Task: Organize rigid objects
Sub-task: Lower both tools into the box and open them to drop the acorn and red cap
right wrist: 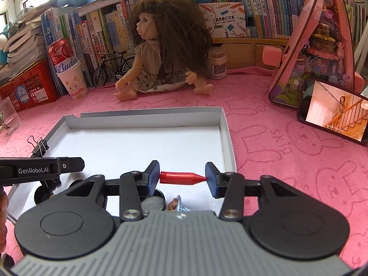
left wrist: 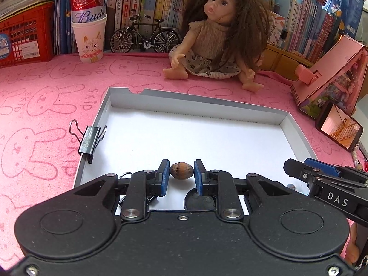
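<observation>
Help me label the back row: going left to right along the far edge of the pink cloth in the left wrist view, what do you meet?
Red crate → paper cup holding a can → model bicycle → doll → pink toy house → phone.

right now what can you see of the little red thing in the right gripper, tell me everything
The red piece looks like smooth, glossy hard plastic: a cylinder body that tapers to a narrow nozzle-like tip. It lies level, crosswise between the blue pads of the right gripper, flat end against one pad, tip against the other. Only the pads touch it. It is held in the air above the near right part of the shallow white box. No markings show.
</observation>
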`<state>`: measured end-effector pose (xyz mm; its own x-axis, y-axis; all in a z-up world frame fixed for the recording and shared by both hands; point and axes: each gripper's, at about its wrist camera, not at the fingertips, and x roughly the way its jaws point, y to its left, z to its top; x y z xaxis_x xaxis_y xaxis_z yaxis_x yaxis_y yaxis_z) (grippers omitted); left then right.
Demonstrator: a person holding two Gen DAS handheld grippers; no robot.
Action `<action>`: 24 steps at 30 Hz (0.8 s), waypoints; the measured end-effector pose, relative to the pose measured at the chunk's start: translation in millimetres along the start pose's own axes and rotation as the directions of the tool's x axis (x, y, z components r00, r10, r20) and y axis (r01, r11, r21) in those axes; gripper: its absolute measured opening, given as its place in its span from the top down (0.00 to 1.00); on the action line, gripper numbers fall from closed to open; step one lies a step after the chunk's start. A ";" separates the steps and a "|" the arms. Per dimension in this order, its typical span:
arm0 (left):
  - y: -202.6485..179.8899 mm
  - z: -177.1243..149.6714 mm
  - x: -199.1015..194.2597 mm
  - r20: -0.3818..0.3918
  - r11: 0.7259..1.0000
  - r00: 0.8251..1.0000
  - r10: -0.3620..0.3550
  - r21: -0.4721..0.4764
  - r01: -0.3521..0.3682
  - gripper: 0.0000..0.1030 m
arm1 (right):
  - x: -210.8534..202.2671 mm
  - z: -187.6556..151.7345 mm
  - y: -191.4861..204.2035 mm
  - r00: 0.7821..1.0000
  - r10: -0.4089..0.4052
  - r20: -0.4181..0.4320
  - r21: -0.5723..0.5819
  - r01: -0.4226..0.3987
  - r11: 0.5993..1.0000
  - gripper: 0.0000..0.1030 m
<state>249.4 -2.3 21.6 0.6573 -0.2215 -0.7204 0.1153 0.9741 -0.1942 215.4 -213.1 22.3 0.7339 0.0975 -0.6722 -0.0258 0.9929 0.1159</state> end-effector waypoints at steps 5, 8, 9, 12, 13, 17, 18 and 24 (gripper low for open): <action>0.9 -3.1 1.1 -0.005 1.000 1.000 0.005 0.001 -0.005 0.79 | 1.1 -0.5 -0.2 1.000 -0.001 -0.012 0.007 0.001 1.000 0.52; 1.1 -4.0 0.4 0.000 1.000 1.000 0.005 0.000 -0.005 0.79 | 0.0 -1.7 -0.8 1.000 0.004 -0.005 0.019 -0.004 1.000 0.51; 1.0 -4.3 0.0 0.000 1.000 1.000 0.005 0.000 -0.005 0.79 | -0.2 -2.1 -0.9 1.000 0.006 -0.004 0.022 -0.006 1.000 0.50; 0.6 -5.2 -1.5 0.003 1.000 1.000 0.005 0.003 -0.005 0.76 | -1.2 -3.5 -1.0 1.000 0.012 -0.003 0.029 -0.012 1.000 0.49; 0.4 -6.1 -3.0 0.005 1.000 1.000 0.003 0.003 -0.003 0.72 | -2.2 -4.0 -0.8 1.000 0.013 0.001 0.029 -0.013 0.999 0.46; 0.2 -8.5 -8.7 0.016 1.000 1.000 0.003 0.002 -0.003 0.62 | -6.8 -5.2 -1.1 1.000 0.016 0.016 0.031 -0.017 0.999 0.35; 0.6 -9.3 -11.0 0.020 1.000 1.000 -0.001 0.003 0.001 0.59 | -8.3 -5.5 -1.3 1.000 0.015 0.021 0.032 -0.016 0.999 0.33; 1.1 -14.9 -30.6 0.056 1.000 0.998 -0.015 0.005 0.015 0.44 | -22.0 -7.8 0.1 0.998 0.017 0.061 0.019 -0.019 1.000 0.22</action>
<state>218.3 4.9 33.5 0.6960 -0.2334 -0.6790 0.1291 0.9710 -0.2015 194.0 -214.6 31.4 0.7737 0.1103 -0.6239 -0.0263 0.9895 0.1423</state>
